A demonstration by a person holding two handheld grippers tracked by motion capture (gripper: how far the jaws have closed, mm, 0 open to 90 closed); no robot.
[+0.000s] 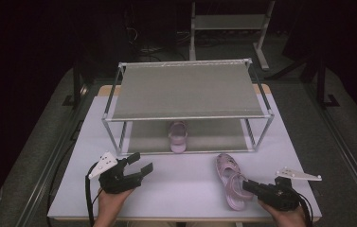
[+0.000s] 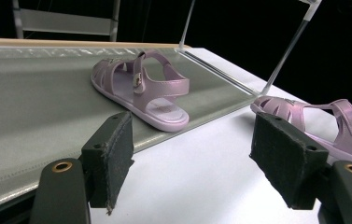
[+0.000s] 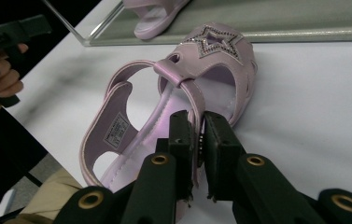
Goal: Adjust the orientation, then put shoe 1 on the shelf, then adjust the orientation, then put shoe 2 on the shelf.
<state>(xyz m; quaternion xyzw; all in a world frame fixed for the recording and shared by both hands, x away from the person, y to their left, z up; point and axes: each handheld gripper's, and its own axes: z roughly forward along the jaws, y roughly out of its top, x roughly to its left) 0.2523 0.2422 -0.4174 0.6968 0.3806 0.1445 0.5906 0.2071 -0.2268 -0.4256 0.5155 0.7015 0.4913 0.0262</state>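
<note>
Two pale purple sandals are in play. One sandal point(image 1: 178, 136) point(image 2: 141, 88) stands on the lower shelf of the metal rack point(image 1: 188, 90), heel toward me. The other sandal point(image 1: 228, 177) point(image 3: 215, 60), with a glittery star on its toe, lies on the white table point(image 1: 176, 189) in front of the rack's right half. My right gripper point(image 1: 247, 186) point(image 3: 199, 121) is shut on the ankle strap of that sandal. At the front left my left gripper point(image 1: 140, 161) point(image 2: 192, 163) stands open above the table, nothing between its pads, pointing toward the rack.
The two-tier rack takes up the far half of the table; its top shelf is bare. A second metal frame point(image 1: 228, 21) stands on the dark floor behind. The table's front edge runs just under both hands.
</note>
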